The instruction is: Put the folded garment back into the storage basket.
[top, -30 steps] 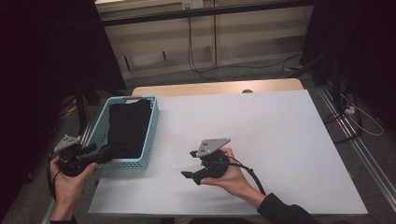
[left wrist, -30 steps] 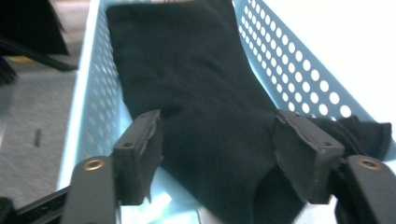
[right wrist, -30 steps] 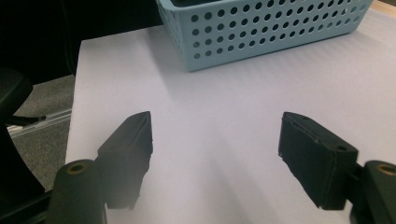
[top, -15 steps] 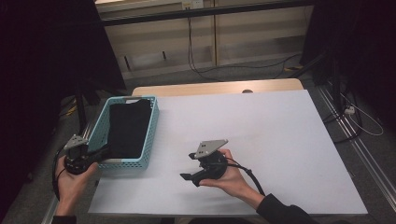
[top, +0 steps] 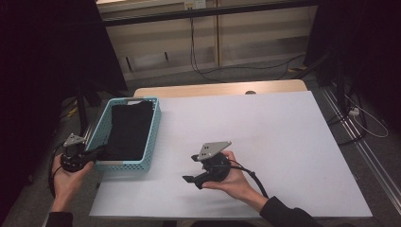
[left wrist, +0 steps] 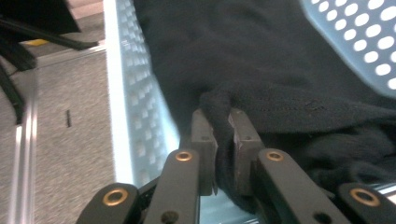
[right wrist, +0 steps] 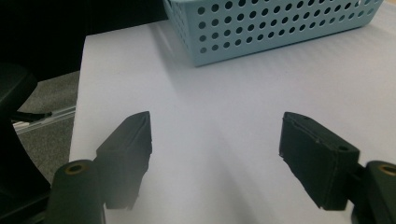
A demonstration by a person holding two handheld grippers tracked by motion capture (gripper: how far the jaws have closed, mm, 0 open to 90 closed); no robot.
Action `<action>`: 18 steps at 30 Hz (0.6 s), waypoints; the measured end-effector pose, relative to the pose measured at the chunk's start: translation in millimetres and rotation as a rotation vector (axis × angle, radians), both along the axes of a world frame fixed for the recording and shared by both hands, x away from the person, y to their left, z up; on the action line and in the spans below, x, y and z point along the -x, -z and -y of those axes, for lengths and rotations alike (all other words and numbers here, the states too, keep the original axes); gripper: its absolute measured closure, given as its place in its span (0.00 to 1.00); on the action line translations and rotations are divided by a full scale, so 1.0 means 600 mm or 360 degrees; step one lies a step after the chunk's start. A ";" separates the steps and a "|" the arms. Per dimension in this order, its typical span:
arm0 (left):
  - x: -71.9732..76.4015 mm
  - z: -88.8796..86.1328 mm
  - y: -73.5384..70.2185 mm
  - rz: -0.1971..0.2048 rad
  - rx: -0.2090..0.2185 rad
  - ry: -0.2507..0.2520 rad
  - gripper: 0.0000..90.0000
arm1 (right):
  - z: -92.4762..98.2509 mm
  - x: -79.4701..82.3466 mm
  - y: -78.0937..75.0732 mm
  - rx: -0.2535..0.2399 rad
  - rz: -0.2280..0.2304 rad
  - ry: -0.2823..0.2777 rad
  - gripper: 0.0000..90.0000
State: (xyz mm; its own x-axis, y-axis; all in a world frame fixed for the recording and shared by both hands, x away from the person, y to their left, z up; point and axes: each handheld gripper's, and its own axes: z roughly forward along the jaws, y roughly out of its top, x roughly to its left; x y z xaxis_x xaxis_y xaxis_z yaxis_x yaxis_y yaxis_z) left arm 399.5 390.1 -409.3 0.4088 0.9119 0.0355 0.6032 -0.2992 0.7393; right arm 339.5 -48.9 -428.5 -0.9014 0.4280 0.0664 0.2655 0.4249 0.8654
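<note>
With our left gripper (left wrist: pixel 223 144) we pinch a fold of the black garment (top: pixel 128 130), which lies inside the blue basket (top: pixel 152 142) at the counter's (top: pixel 283 151) left edge; the jaws have just closed on the cloth. Our right gripper (right wrist: pixel 215 154) rests right of the basket, jaws spread over bare counter. Risk: the thin pinch may slip, or lifting may drag the light basket off the edge.

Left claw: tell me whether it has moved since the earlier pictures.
Yes. The left claw has slid down the picture along the blue basket, toward its near corner, closing on the black cloth.
</note>
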 end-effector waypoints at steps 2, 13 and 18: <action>0.001 0.001 0.002 -0.0012 -0.0010 0.0046 0.92 | 0.000 0.000 0.001 0.0000 -0.0002 -0.0001 0.28; 0.010 0.005 0.001 0.0057 0.0041 0.0044 0.72 | 0.004 -0.004 0.001 -0.0010 -0.0002 0.0012 0.28; 0.012 0.006 -0.005 0.0106 0.0093 -0.0006 0.48 | 0.005 -0.008 0.003 -0.0013 -0.0009 0.0017 0.28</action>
